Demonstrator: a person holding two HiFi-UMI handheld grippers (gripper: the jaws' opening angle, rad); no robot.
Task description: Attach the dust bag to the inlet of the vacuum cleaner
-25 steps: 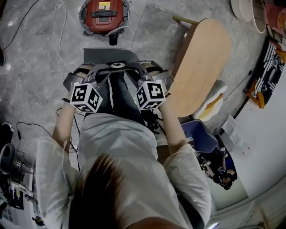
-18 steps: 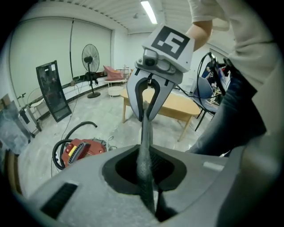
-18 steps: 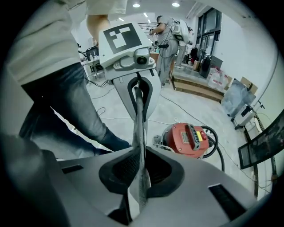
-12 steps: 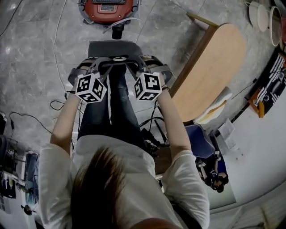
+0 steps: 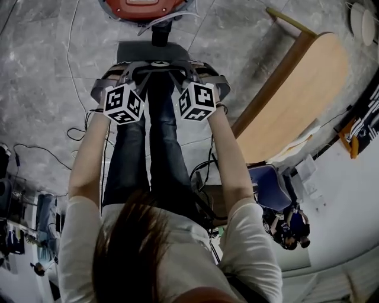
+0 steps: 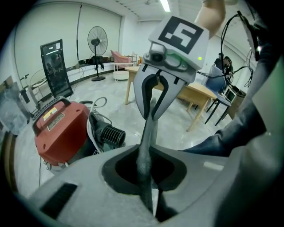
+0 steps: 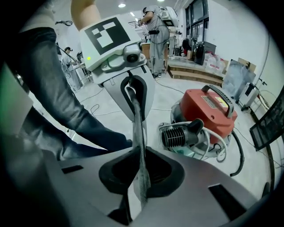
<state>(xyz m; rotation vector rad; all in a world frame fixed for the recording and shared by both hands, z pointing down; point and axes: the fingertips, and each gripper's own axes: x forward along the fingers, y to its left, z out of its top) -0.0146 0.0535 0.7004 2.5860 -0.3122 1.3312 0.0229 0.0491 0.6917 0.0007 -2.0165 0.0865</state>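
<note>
Floor (image 5: pixel 41 65): grey marbled stone, polished. Sitting on it: round red plastic vacuum cleaner (image 6: pixel 60 128), with its black ribbed inlet stub (image 6: pixel 110 134) pointing toward the person and a white hose (image 7: pixel 222 141) looped round its base. Thin loose cables (image 5: pixel 76 135) trail at left. Oval light-wood desk (image 5: pixel 296 100) stands at right, blue chair (image 5: pixel 269 184) just beside its near end.

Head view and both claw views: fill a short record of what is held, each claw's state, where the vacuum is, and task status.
held: bag, stretched between the two claws
left claw: shut on bag
right claw: shut on bag
vacuum: red, ahead of the claws, apart from bag
status: bag not yet on inlet
</note>
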